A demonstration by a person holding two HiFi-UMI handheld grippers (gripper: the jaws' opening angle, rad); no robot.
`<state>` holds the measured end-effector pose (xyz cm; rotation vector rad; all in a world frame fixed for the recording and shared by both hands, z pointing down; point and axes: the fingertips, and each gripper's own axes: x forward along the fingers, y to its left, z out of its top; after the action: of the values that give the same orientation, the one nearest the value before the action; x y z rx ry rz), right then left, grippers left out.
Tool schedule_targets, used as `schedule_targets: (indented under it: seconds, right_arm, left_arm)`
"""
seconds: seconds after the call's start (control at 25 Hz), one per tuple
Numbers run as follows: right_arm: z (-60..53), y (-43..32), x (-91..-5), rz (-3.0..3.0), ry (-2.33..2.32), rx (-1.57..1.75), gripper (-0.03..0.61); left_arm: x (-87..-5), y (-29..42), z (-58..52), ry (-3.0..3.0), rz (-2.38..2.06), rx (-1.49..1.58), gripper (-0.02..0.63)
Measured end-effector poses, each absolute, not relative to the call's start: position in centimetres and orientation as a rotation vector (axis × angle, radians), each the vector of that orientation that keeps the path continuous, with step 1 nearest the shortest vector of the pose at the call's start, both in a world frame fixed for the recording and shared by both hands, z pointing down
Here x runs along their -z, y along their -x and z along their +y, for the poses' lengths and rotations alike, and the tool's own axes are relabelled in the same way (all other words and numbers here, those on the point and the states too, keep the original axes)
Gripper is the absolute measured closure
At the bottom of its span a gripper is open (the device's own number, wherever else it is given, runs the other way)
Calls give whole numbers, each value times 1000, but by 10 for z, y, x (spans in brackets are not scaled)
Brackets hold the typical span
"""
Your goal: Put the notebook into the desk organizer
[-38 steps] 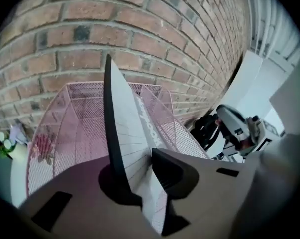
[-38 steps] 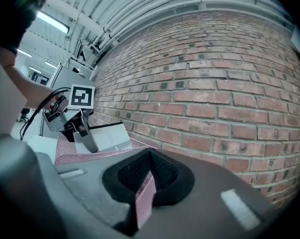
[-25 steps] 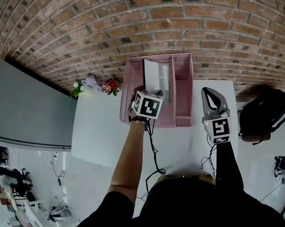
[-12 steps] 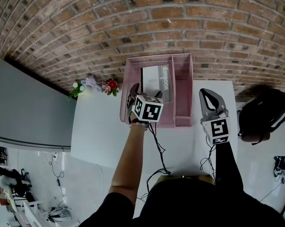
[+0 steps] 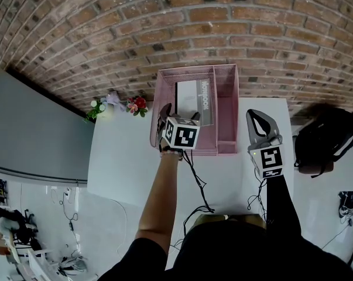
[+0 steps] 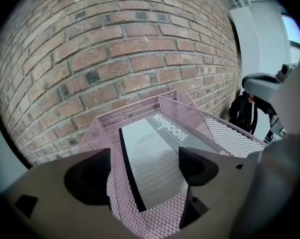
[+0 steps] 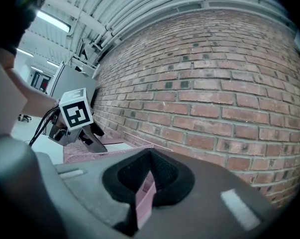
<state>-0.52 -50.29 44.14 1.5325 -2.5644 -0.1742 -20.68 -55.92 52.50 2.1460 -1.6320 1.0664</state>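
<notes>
Layout: desk organizer (image 5: 226,122) on table (image 5: 123,157), brick wall (image 5: 164,28) behind it. Notebook (image 5: 194,101) lies in the left of its 2 compartments; flowers (image 5: 135,105) left of it; bag (image 5: 328,139) right.

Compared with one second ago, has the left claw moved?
Yes. The left claw has drawn back slightly toward the person, nearer the desk organizer's front rim, and now stands open off the notebook.

pink wire-mesh desk organizer (image 5: 226,119); inside it, a grey-and-white notebook (image 5: 191,98) with ruled lines and a black spine. behind the organizer, red-brown brick wall (image 5: 164,28) with pale mortar; beneath it, white bench (image 5: 123,157); to its left, red and white flowers (image 5: 135,105).
</notes>
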Motion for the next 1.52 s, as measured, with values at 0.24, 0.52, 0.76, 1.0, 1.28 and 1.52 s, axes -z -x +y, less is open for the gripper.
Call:
schedule_targets:
  seconds: [0.24,0.52,0.76,1.0,1.28,1.52]
  right_arm:
    - [-487,9,-432,-2549,-1568,190,578]
    - [-450,12,-432,-2512,-1633,176,578]
    - [-422,0,-420,-2516,-1743,120,578]
    - [-402,-15,-402,-2514,-1784,149,578]
    - [-377,-32,-388,-2560,-1751,179,578]
    - [-353,-52,-380,-2624,-1679,208,578]
  left_arm:
    - [-518,207,-544,-2166,-1631,-1024,202]
    - [-499,197,-512,-2260,-1632,-906,204]
    - [-480,192,-477,-2347,-1659,-826,204]
    - [-456,182,-436,-2419,-1688,-658,204]
    - [-431,155,-381,-2449,-1723,-496,204]
    - [-411,118,-343,-2528,-1719,-449,206]
